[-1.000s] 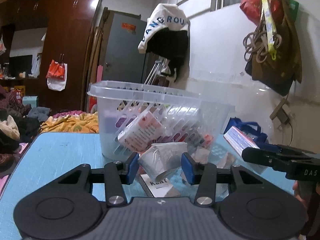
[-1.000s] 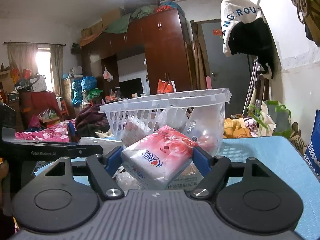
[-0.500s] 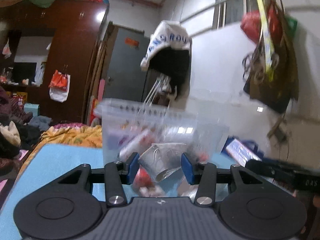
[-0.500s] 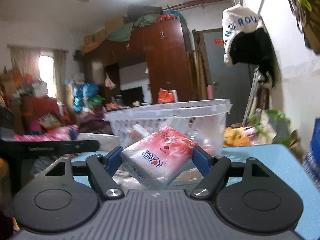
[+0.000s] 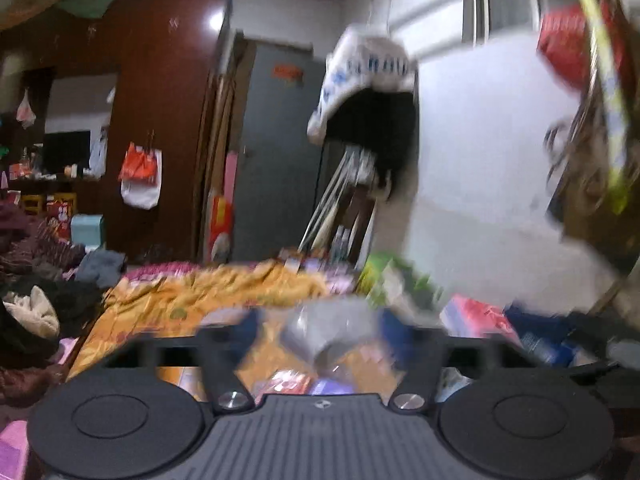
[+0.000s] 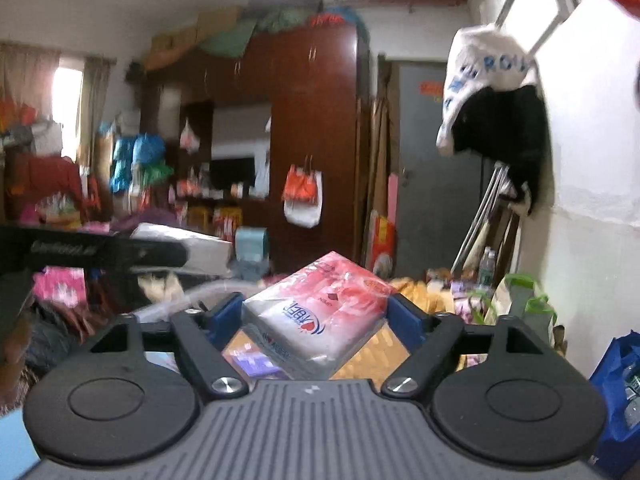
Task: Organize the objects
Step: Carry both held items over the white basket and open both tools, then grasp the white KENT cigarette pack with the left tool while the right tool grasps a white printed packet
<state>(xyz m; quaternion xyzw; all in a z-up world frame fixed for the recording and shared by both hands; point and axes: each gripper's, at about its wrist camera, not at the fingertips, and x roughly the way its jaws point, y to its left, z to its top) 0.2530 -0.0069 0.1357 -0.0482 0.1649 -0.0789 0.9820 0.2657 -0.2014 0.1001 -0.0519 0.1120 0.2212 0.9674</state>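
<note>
My left gripper (image 5: 320, 330) is shut on a grey crumpled packet (image 5: 326, 332), held high; the view is blurred. Below it I see colourful packets (image 5: 288, 384), blurred, apparently the basket's contents. My right gripper (image 6: 316, 316) is shut on a pink and white tissue pack (image 6: 320, 316), also raised. The clear basket rim (image 6: 192, 296) shows just left of the right fingers. The left gripper's body (image 6: 92, 252) shows at the left of the right wrist view.
A white wall (image 6: 592, 184) with a hanging white and black garment (image 6: 492, 104) is on the right. A blue bag (image 6: 616, 384) sits at the lower right. A brown wardrobe (image 6: 312, 140) and cluttered bedding (image 5: 208, 300) lie beyond.
Both grippers have risen with their packs. The basket, before in front of them at eye level, has dropped below the fingers in both views.
</note>
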